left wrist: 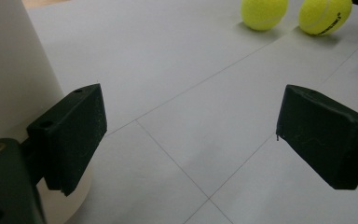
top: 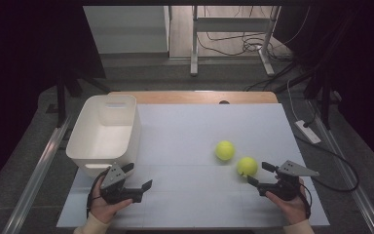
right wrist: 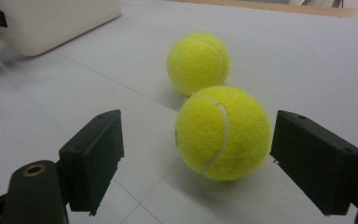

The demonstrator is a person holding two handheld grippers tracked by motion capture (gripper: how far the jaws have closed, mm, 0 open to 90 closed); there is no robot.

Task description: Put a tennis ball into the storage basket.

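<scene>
— Item one: what's on the table?

— A white mat [top: 185, 141] over the tabletop. One white bin [top: 106, 131] at the left, empty as far as the high view looks into it. Two yellow tennis balls to the right of centre: the near ball [top: 247, 166] and the far ball [top: 225, 150], just beside each other with a small gap between them.

— Item two: the grippers?

— Right gripper [top: 261, 173], held low at the right edge of the mat, jaws apart and pointing at the near ball. In the right gripper view that near ball [right wrist: 222, 131] sits just ahead of the gap between the jaws, resting on the mat, neither pad touching it. The far ball [right wrist: 198, 63] lies behind it. Left gripper [top: 137, 176], held just in front of the bin, jaws spread wide with nothing between them; the bin's wall [left wrist: 14, 70] stands right beside one jaw in the left gripper view.

— Item three: step in hand?

— I'd enter it as the approach to the near ball, grasp not yet made. The bin looks the likely destination.

— Item four: next move?

— By my reckoning, slide the right gripper forward until the pads sit either side of the ball's widest part, then close squarely. A ball rolls: an off-centre pinch could squirt it away or knock it into the far ball. The left gripper seems to have nothing to do but wait.
</scene>
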